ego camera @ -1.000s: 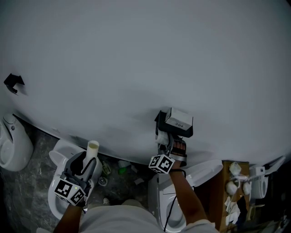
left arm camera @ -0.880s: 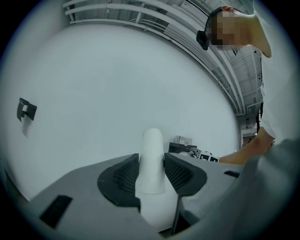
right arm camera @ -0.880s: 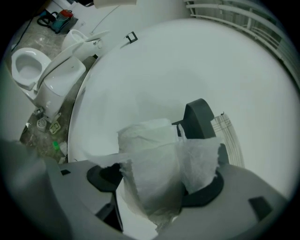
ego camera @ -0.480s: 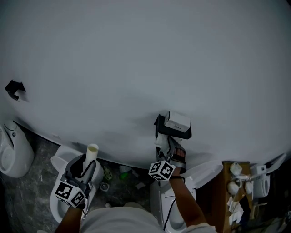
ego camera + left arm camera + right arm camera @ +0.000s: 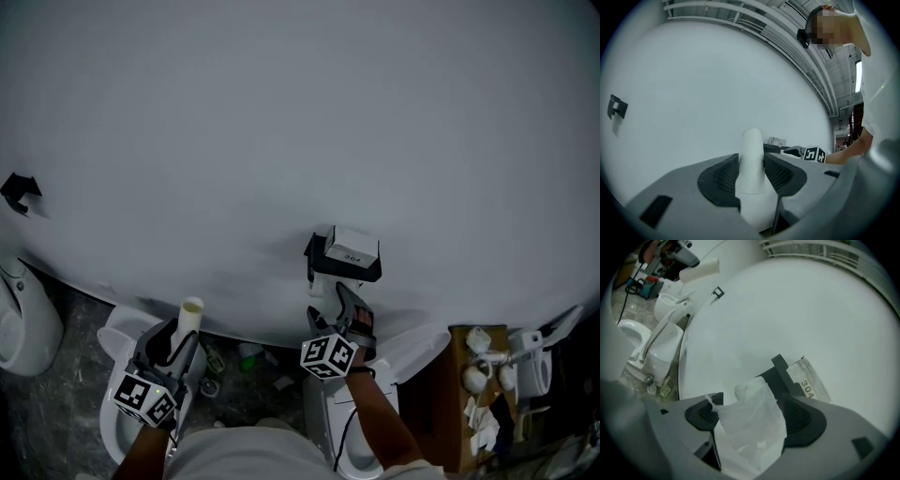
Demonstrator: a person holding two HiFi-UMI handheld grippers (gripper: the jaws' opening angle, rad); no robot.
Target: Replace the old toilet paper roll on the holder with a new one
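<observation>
My left gripper (image 5: 181,339) is shut on a bare cardboard tube (image 5: 190,312) that stands upright at the lower left. In the left gripper view both pads clamp the tube (image 5: 752,164) at its middle. A black paper holder (image 5: 317,255) with a white label (image 5: 354,251) is fixed to the white wall. Just below it is a white paper roll (image 5: 323,289), between the wide jaws of my right gripper (image 5: 331,298). In the right gripper view the roll (image 5: 752,425) fills most of the gap. A loose torn sheet drapes over the left pad, and the right pad stands slightly off it. The holder (image 5: 780,372) is close behind.
A white toilet bowl (image 5: 117,370) lies under my left gripper and another (image 5: 349,433) under my right arm. A further white fixture (image 5: 23,314) stands at the far left. A wooden rack (image 5: 473,380) with white items is at the right. A black hook (image 5: 19,192) sits on the wall.
My right gripper has drawn back a little from the holder and rolled, with its jaws spread wider around the roll. The left gripper has kept still with the tube.
</observation>
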